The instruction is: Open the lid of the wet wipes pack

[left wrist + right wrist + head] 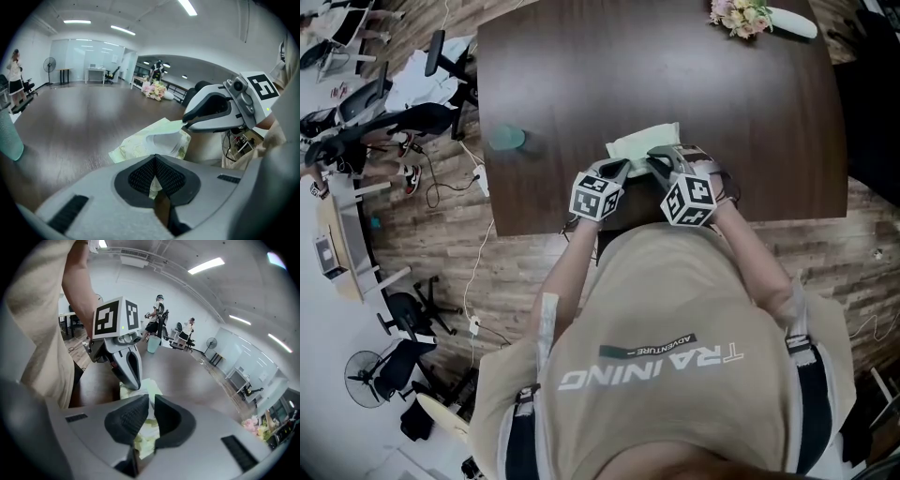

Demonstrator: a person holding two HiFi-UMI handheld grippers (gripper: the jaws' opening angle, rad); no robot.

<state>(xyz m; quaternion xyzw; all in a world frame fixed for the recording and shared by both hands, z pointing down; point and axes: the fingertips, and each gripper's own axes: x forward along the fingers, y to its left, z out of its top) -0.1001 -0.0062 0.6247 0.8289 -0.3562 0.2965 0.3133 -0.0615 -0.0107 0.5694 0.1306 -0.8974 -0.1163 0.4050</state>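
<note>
The pale green wet wipes pack (643, 141) lies at the near edge of the dark table (581, 75), between both grippers. My left gripper (622, 166) is shut on the pack's near left edge; in the left gripper view its jaws (154, 160) meet in a point with green wrapper (135, 142) pinched under them. My right gripper (658, 156) comes in from the right. Its jaws (151, 401) stand a narrow slit apart, closed on the pack's white lid flap (165, 139), which is raised at the right end. The pack (144, 440) shows below the pads.
A teal cup (507, 139) stands on the table to the left of the pack. A bunch of flowers (741, 15) lies at the far right edge. Office chairs and cables (441, 178) are on the wooden floor at left. People stand in the room's background.
</note>
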